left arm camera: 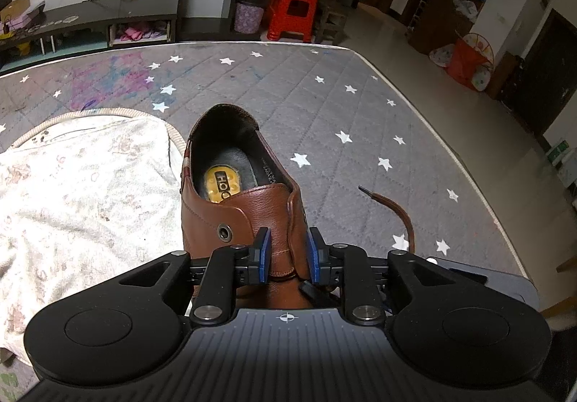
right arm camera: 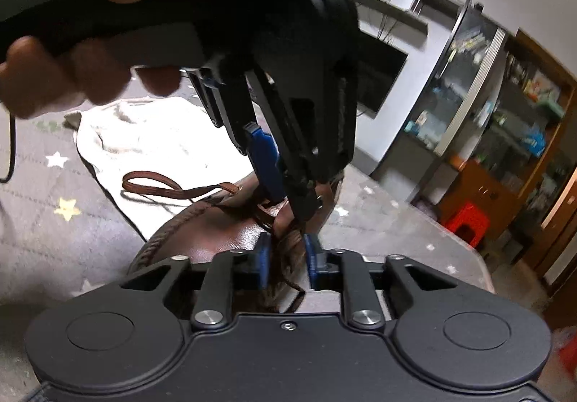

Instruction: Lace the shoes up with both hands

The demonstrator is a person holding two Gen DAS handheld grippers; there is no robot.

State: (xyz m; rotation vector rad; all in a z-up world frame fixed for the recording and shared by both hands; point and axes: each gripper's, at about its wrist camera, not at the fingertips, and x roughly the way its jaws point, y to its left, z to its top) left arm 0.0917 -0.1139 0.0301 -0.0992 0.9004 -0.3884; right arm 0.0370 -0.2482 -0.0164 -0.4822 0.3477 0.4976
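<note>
A brown leather shoe (left arm camera: 230,192) lies on the mat with its heel pointing away. My left gripper (left arm camera: 289,250) is shut on the shoe's lacing flap, leather filling the narrow gap between its blue pads (left arm camera: 265,250). One brown lace (left arm camera: 405,221) curls out to the right, its black tip lying free. In the right wrist view a hand (right arm camera: 72,73) holds the left gripper (right arm camera: 288,200) down on the shoe (right arm camera: 223,236). My right gripper (right arm camera: 288,256) sits just in front of it, pads close around a blurred lace strand (right arm camera: 290,279). Another lace loop (right arm camera: 151,185) trails left.
A white patterned cloth (left arm camera: 79,192) lies left of the shoe on the grey star-print mat (left arm camera: 342,113). The mat's edge runs along the right, with bare floor beyond. A red stool (left arm camera: 294,8), a TV bench and cabinets stand far behind.
</note>
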